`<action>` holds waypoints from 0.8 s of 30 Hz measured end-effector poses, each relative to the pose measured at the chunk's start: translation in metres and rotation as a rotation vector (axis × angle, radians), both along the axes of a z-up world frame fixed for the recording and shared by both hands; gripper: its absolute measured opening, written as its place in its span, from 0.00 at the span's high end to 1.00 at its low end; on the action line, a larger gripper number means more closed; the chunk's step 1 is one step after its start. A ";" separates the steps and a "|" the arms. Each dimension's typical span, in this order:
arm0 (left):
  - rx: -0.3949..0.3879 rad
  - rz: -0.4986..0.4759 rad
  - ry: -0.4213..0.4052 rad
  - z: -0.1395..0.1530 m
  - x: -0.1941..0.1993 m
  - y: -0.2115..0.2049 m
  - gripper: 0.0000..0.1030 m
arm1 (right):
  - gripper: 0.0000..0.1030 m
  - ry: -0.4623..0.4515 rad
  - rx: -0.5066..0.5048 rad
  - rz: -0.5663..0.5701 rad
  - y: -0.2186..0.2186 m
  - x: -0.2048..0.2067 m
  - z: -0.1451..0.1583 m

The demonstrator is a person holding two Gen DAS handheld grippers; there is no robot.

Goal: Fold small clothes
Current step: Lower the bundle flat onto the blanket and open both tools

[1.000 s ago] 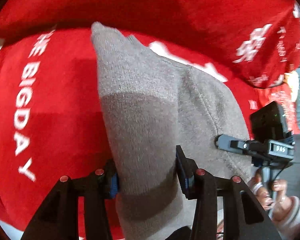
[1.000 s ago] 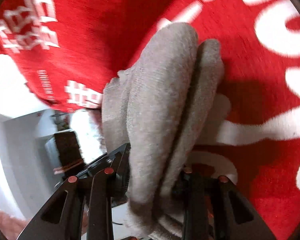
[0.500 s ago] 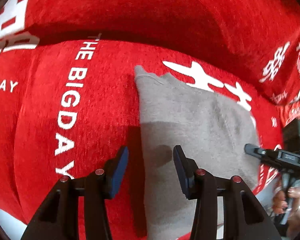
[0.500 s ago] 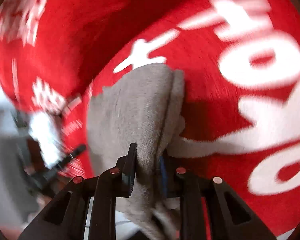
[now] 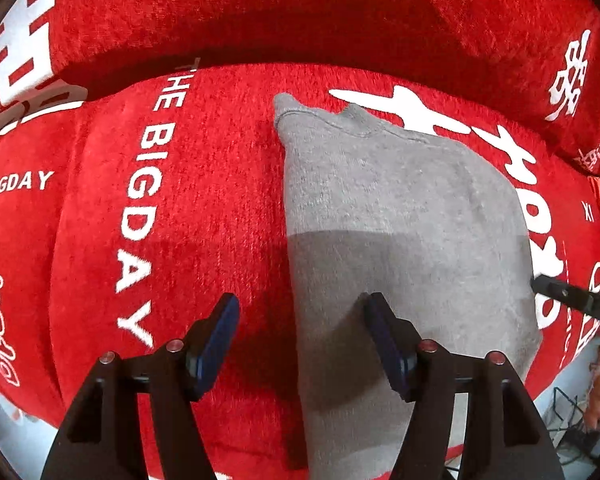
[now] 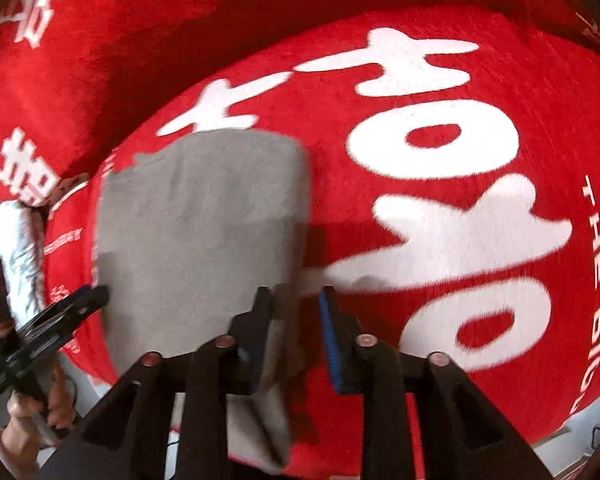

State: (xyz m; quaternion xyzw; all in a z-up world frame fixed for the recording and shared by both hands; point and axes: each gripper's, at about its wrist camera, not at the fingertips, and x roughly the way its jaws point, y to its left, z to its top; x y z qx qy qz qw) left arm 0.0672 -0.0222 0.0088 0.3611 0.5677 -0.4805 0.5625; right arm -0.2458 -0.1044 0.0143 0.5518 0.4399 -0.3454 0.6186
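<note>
— Between the left tool's (image 5: 300,332) blue pads, what do you see?
— Its jaws are opening, gripping nothing; the grey garment's (image 5: 400,216) edge lies flat below.
— And the right tool (image 6: 296,320)?
— Narrow gap, the garment's edge between its pads; whether they pinch it, I cannot tell.
— Underneath?
— A red cover (image 5: 228,208) with white lettering.
</note>
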 end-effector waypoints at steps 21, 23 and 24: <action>0.087 0.049 -0.048 0.008 -0.012 0.020 0.14 | 0.82 0.102 0.002 0.102 0.037 0.056 -0.015; 0.085 0.037 -0.050 0.010 -0.014 0.020 0.14 | 0.82 0.112 -0.002 0.100 0.037 0.058 -0.015; 0.091 0.026 -0.052 0.010 -0.016 0.021 0.14 | 0.82 0.114 -0.002 0.098 0.037 0.058 -0.015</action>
